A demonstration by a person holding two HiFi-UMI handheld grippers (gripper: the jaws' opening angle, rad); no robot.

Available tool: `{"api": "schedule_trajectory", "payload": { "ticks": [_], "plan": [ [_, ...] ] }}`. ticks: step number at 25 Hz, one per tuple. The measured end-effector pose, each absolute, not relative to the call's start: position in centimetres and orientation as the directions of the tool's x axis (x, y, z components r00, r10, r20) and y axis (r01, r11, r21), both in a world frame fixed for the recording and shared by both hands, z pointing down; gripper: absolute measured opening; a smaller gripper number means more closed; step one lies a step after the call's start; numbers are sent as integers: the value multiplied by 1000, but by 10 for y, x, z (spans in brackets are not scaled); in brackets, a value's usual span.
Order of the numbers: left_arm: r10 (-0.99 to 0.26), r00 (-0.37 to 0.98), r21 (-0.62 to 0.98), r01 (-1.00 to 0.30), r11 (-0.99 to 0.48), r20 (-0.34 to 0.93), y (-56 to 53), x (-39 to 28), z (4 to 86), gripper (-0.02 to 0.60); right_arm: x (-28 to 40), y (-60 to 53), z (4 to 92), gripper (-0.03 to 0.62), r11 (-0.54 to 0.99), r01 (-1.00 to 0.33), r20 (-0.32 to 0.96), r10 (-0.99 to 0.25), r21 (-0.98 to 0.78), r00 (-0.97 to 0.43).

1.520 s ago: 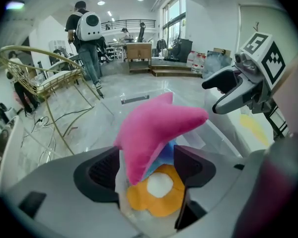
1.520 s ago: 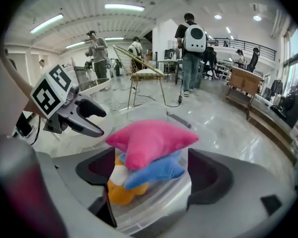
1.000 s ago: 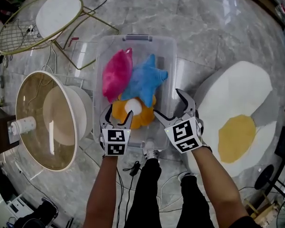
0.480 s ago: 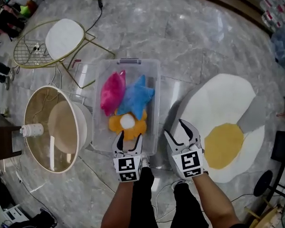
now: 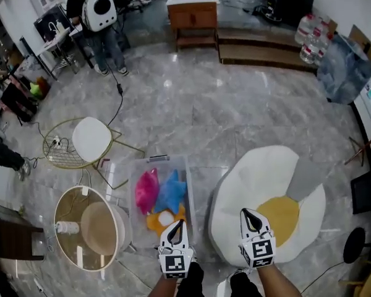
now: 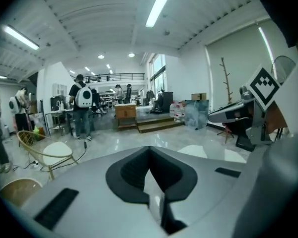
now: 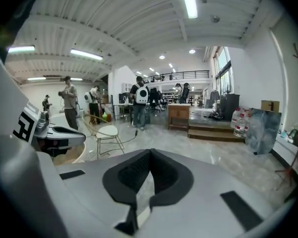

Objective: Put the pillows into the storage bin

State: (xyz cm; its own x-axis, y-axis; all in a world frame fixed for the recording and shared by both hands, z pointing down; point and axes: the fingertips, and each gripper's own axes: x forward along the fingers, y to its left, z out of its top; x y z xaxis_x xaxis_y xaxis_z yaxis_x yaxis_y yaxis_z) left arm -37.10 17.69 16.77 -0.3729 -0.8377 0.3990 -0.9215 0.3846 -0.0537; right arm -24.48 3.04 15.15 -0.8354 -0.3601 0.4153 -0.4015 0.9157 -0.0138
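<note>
Left tool [image 5: 177,226] and right tool [image 5: 247,215] have both just snapped together empty and pulled up off the storage bin [image 5: 189,197], pillows [image 5: 171,190] left inside.

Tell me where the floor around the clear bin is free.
Free: grey marble floor beyond the clear plastic storage bin, toward the wooden steps. Crowded: left, gold wire chair and round beige tub; right, white egg-shaped rug.

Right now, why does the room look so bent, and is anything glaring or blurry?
Head view: wide lens curves the room's edges; the marble floor shows soft sheen. Left gripper view: fisheye, dark corners, bright ceiling light. Right gripper view: likewise, nothing badly blurred.
</note>
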Motion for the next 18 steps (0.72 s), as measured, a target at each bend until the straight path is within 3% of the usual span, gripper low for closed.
{"api": "schedule_trajectory", "payload": {
  "ticks": [12, 18],
  "plan": [
    [-944, -214, 121, -961, 250, 250, 164, -249, -1, 15, -111, 52, -26, 12, 886, -461, 247, -458, 48, -854],
    [-968, -148, 73, -983, 166, 201, 170, -213, -49, 15, -97, 82, -81, 11, 881, -465, 159, -472, 84, -867]
  ]
}}
